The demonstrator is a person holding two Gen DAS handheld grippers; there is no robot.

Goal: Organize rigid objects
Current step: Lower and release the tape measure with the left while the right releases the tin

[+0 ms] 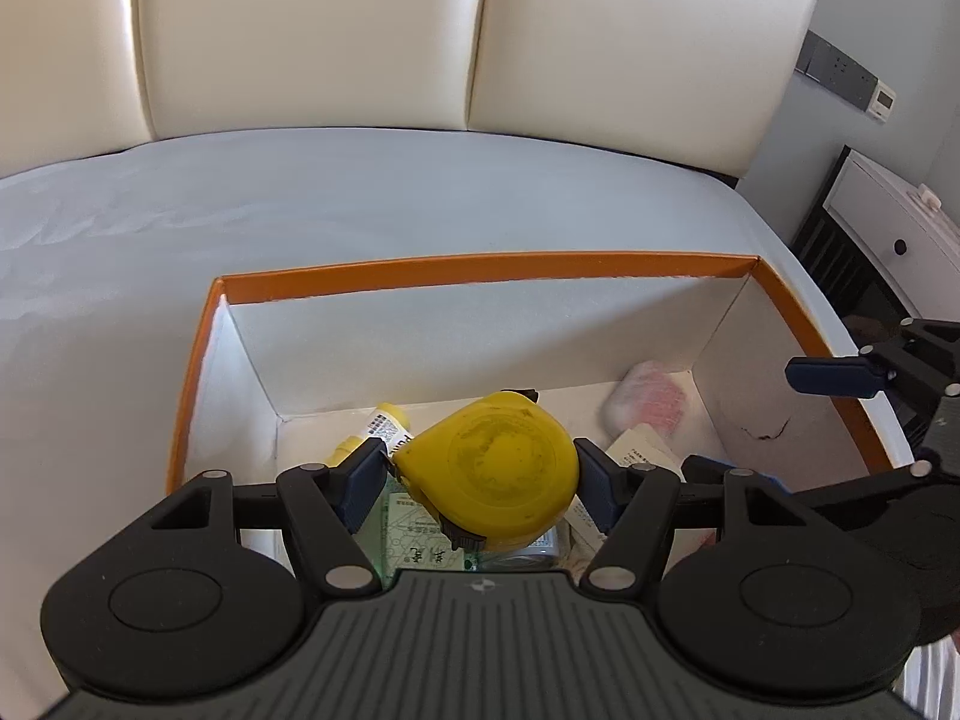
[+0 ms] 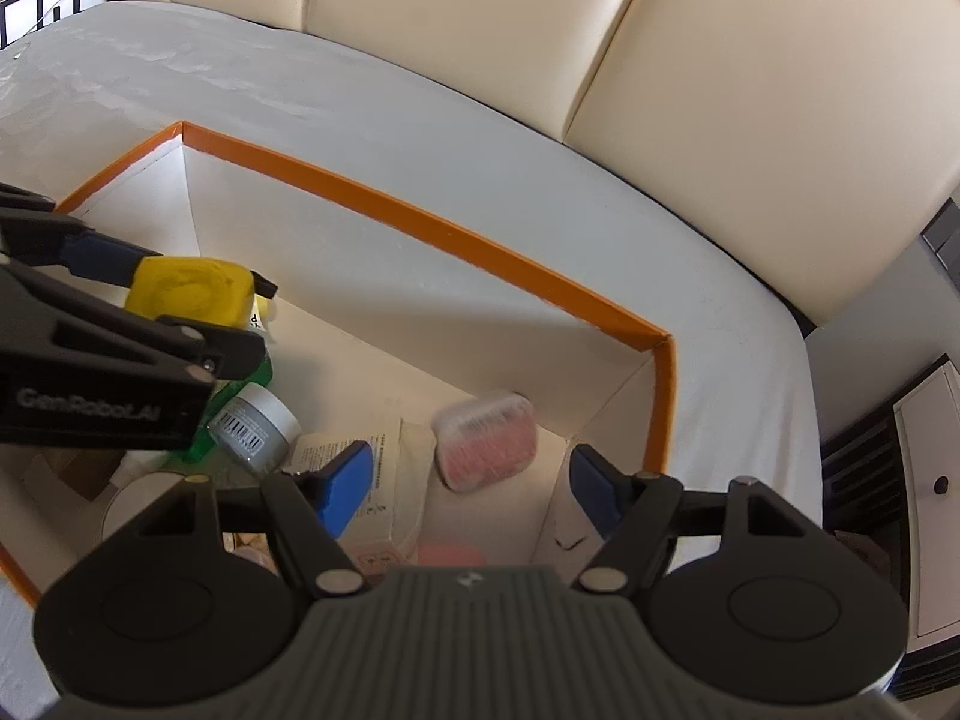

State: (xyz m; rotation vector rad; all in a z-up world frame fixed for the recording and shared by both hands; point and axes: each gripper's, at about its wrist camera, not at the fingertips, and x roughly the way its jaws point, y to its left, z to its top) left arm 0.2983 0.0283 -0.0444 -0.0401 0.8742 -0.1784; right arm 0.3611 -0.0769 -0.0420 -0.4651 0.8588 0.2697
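Item: yellow tape measure (image 1: 489, 468). Held by the left gripper (image 1: 483, 474), pads pressing on both flanks of the round case, jaws spread wide around it. It hangs over the near-left part of the orange-rimmed box (image 1: 480, 270), above the contents, not resting on them.

Item: right gripper (image 2: 462, 483). Jaws well apart, nothing between the pads. It hovers over the near-right part of the box, close to the right wall.

Box contents, below and between the grippers:
- yellow-capped tube (image 1: 384, 426), partly under the tape measure
- green bottle (image 2: 240, 408), mostly hidden by the left gripper
- small grey jar (image 2: 258, 426), lying on its side
- white carton (image 2: 366, 480), printed, flat
- pink case with translucent lid (image 2: 486, 441), far-right corner
- pale round lid (image 2: 144, 504), near side, partly hidden

The box stands on a bed (image 1: 300, 192) with a cream padded headboard (image 1: 420, 30) behind it.

Risks, as judged:
- Smooth rounded case, gripped on curved flanks: it may twist or slide out if the hold loosens early.
- Dropped from this height it would land on the tube and bottle, then roll or knock the jar.
- The two grippers are close over one box; a sideways move could bring them together.
- The soft mattress may let the box tilt or shift if a wall is pushed.
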